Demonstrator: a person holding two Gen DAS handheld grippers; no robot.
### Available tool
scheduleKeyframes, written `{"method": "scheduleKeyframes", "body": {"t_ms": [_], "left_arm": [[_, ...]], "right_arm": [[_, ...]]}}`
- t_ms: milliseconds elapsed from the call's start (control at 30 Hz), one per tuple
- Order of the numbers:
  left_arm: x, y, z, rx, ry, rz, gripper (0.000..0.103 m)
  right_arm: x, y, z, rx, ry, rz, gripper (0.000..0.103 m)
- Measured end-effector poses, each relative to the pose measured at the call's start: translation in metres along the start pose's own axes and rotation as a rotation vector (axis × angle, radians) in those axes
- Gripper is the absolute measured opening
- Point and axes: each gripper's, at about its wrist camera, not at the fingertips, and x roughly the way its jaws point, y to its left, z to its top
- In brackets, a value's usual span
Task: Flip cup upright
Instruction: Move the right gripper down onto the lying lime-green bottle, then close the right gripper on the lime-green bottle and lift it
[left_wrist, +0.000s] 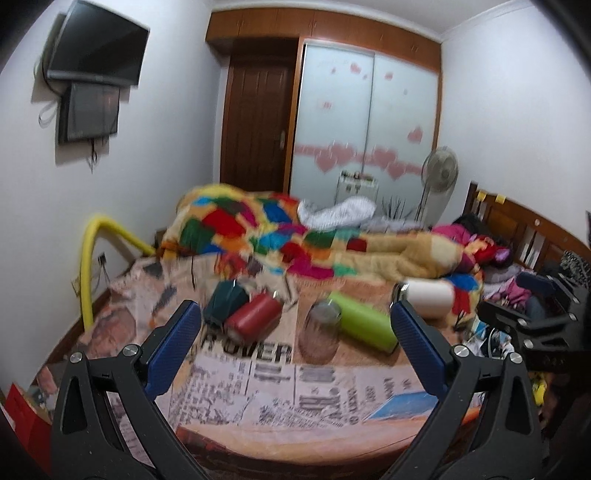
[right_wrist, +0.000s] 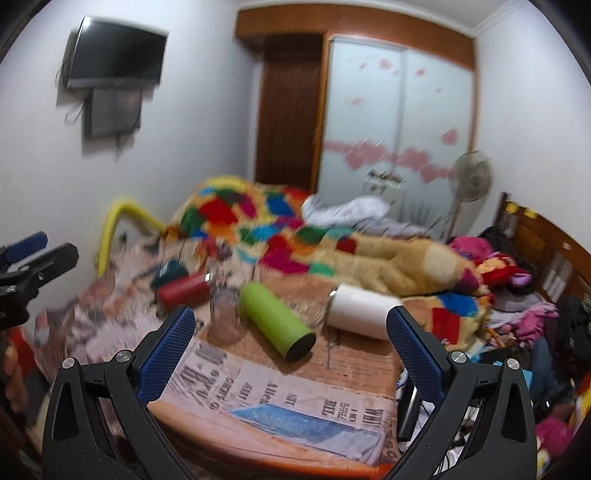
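Your left claw (left_wrist: 295, 325) hangs wide open above the bed's near edge, gripping nothing. Your right claw (right_wrist: 290, 328) is spread just as wide, also empty. The clear glass cup (left_wrist: 320, 330) sits mouth-down on the newspaper-print bedsheet (left_wrist: 280, 402), between the red bottle (left_wrist: 255, 314) and the green bottle (left_wrist: 364, 325), both lying on their sides; its top edge is just beside the green one. A white bottle (left_wrist: 428, 295) lies farther right, near the patchwork blanket (left_wrist: 258, 229). Both views are blurred.
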Motion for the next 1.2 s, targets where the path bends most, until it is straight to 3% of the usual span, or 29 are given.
{"method": "scheduleKeyframes", "body": {"t_ms": [400, 567, 733, 867, 1200], "left_arm": [[0.098, 0.029, -0.051, -0.044, 0.229, 0.029, 0.103], [0.121, 0.029, -0.064, -0.042, 0.270, 0.031, 0.103], [0.137, 0.032, -0.074, -0.047, 0.295, 0.025, 0.103], [0.144, 0.034, -0.076, -0.053, 0.302, 0.022, 0.103], [0.137, 0.033, -0.068, -0.059, 0.285, 0.021, 0.103]], "right_arm": [[0.175, -0.002, -0.007, -0.163, 0.418, 0.165, 0.101], [0.225, -0.008, -0.008, -0.171, 0.548, 0.213, 0.090], [0.249, -0.008, -0.010, -0.179, 0.623, 0.267, 0.086], [0.260, -0.002, -0.016, -0.215, 0.668, 0.266, 0.075], [0.258, -0.005, -0.020, -0.186, 0.670, 0.264, 0.064]]}}
